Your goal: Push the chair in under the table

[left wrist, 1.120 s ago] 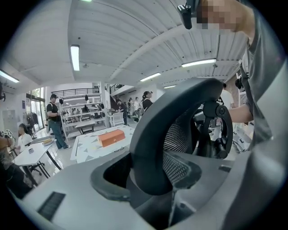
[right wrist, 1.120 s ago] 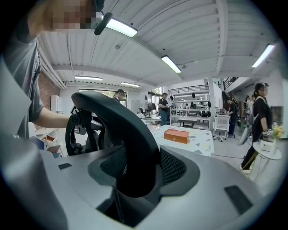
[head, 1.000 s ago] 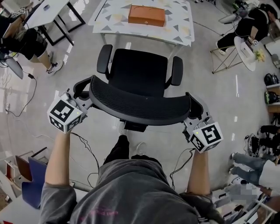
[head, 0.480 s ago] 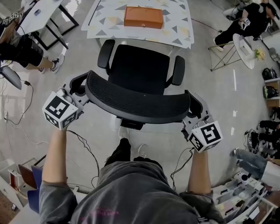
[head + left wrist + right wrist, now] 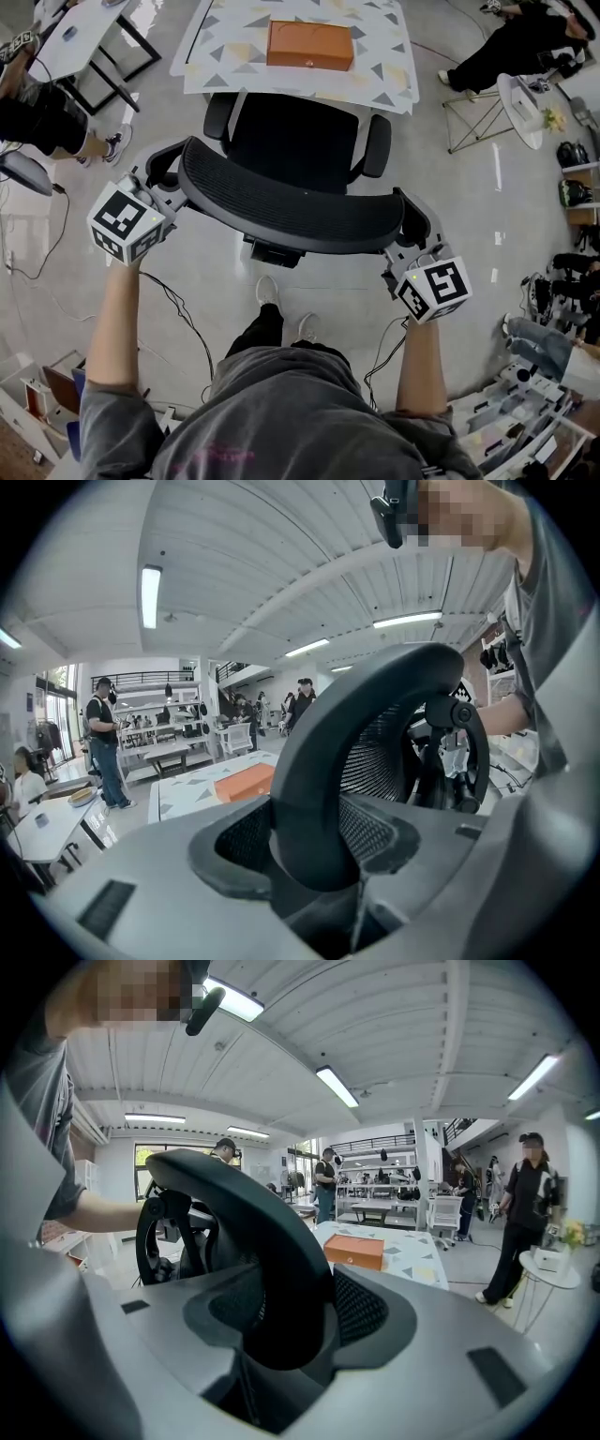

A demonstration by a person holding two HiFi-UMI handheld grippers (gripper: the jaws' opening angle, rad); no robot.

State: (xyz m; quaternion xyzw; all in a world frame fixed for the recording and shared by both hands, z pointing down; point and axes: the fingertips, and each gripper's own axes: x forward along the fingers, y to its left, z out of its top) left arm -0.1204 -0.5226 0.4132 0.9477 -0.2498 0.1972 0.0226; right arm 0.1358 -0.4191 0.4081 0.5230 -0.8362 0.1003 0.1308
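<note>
A black mesh office chair (image 5: 291, 155) faces a white table (image 5: 220, 58) patterned with grey and yellow triangles; the front of its seat sits under the table's near edge. My left gripper (image 5: 161, 187) is shut on the left end of the curved backrest rim (image 5: 319, 761). My right gripper (image 5: 415, 239) is shut on the rim's right end (image 5: 281, 1251). An orange box (image 5: 309, 44) lies on the table top, also seen as the orange box (image 5: 354, 1251) in the right gripper view.
Another white table (image 5: 89, 28) stands at the far left, with a seated person (image 5: 42, 122) beside it. A person sits at the far right near a small round table (image 5: 525, 108). Cables (image 5: 183, 319) trail on the floor by my feet. Shelving stands at the lower right.
The chair has rolled forward toward the table with both grippers holding its backrest; the seat front and armrests now reach the table edge. I have stepped forward behind it.
</note>
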